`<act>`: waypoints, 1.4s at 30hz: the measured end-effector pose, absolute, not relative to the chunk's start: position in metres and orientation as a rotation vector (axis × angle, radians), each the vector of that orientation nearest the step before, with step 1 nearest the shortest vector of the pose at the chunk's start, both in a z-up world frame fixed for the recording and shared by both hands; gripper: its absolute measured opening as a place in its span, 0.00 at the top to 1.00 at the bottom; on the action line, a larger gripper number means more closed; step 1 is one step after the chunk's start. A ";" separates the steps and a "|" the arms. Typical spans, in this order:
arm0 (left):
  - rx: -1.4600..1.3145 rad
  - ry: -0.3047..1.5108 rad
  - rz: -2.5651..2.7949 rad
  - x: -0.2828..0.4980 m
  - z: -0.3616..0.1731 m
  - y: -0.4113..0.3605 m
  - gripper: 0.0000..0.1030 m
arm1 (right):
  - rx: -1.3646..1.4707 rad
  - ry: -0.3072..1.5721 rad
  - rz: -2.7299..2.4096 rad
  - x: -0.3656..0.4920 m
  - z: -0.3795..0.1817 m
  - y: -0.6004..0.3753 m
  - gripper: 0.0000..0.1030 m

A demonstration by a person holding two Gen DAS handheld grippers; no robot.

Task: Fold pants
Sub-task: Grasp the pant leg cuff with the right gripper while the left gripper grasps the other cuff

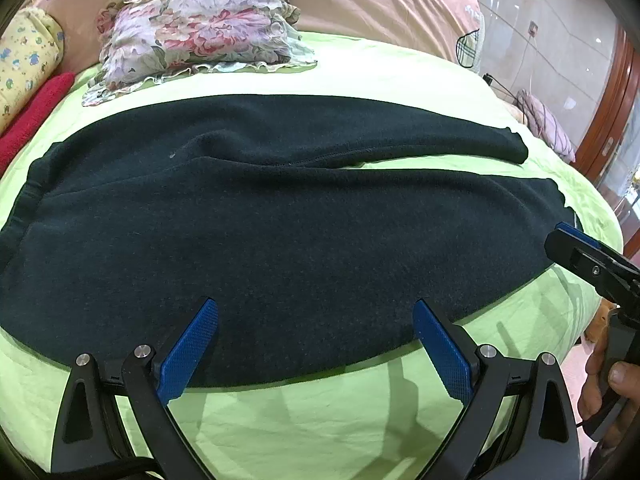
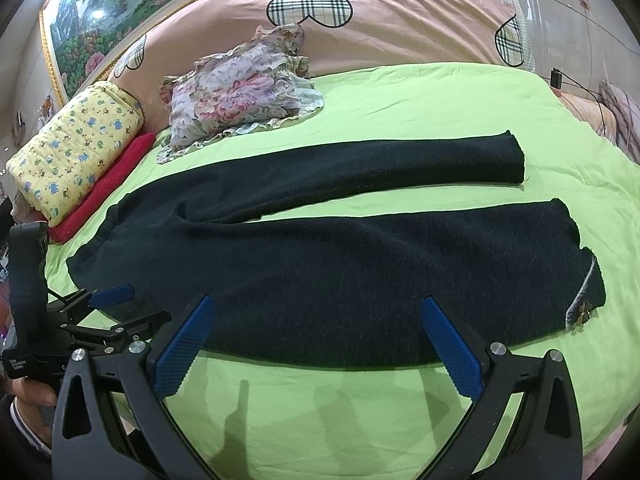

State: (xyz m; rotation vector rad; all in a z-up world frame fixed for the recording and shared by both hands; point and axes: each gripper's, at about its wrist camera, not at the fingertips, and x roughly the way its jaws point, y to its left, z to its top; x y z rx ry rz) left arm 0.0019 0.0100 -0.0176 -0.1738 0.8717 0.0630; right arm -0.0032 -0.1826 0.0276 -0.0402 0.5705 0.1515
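The dark navy fleece pants (image 2: 320, 268) are lying flat on the lime-green bedsheet (image 2: 400, 408), long axis running left to right, waistband left, cuffs right. Both the left tool (image 1: 316, 344) and right tool (image 2: 318, 344) are hovering at the near edge, fingers spread apart, holding nothing. Best to pinch the near leg's edge at both ends and lift it evenly over the far leg.

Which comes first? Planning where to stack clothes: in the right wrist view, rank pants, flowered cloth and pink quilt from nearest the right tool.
1. Pants, right at the right tool, across the green sheet.
2. Flowered cloth, farther back, left of center.
3. Pink quilt, farthest, along the back.
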 end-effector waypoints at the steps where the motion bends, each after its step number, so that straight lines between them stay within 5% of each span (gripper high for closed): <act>1: -0.174 0.872 0.062 0.002 -0.017 0.010 0.04 | -0.040 0.572 0.151 -0.003 0.028 -0.183 0.00; 18: -0.108 0.873 -0.037 0.038 0.004 0.015 0.04 | 0.037 0.576 0.122 0.026 0.050 -0.223 0.00; 42: 0.108 0.940 -0.259 0.213 0.032 0.026 0.04 | 0.134 0.670 0.044 0.149 0.124 -0.332 0.04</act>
